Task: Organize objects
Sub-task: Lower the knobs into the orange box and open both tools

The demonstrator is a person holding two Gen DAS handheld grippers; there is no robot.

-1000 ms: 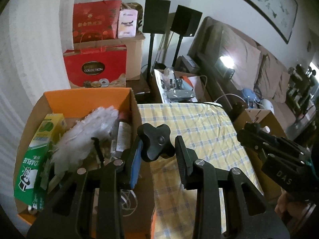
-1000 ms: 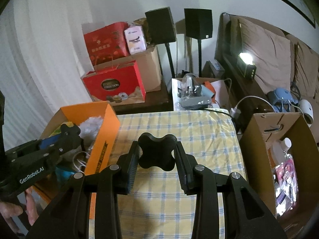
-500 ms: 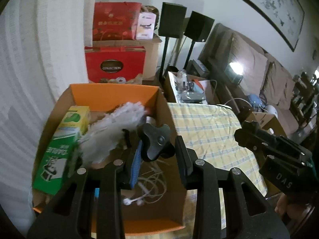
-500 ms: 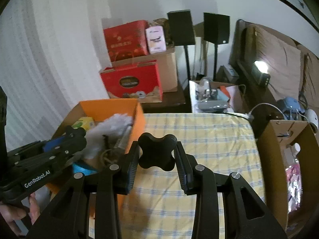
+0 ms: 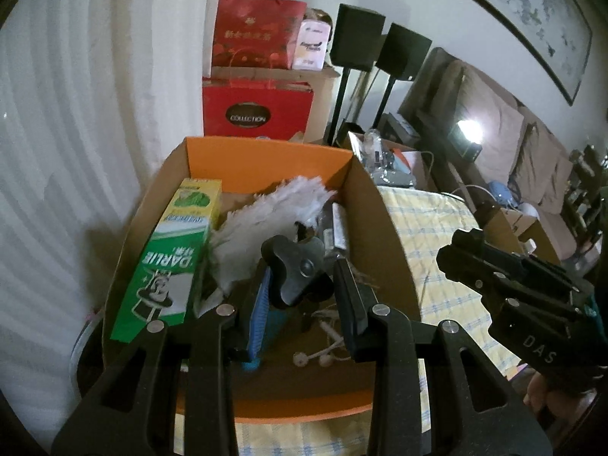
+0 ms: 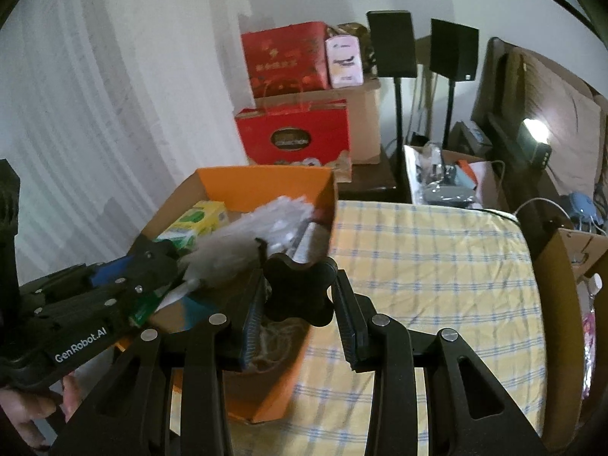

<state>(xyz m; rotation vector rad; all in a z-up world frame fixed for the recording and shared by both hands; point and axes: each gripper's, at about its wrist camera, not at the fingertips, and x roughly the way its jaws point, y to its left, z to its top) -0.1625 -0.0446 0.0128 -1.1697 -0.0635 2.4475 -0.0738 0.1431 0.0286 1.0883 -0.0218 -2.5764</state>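
Observation:
An orange cardboard box [image 5: 266,155] [image 6: 262,186] stands at the left edge of the checked yellow tablecloth [image 6: 425,258]. It holds a green Darlie toothpaste carton [image 5: 171,262], a white fluffy duster [image 5: 266,220], a bottle [image 5: 336,224] and white earphones [image 5: 323,353]. My left gripper [image 5: 300,288] is open and empty above the box; it also shows in the right wrist view [image 6: 125,273]. My right gripper [image 6: 298,296] is open and empty over the box's right wall; it also shows in the left wrist view [image 5: 505,277].
Red gift bags [image 5: 258,114] and a brown carton stand behind the box. Two black speakers [image 5: 357,38] on stands are at the back. A brown cardboard box [image 6: 570,304] stands at the table's right. A white curtain [image 5: 76,114] hangs on the left.
Both grippers have moved left, from over the tablecloth to over the orange box. Both stay open and empty.

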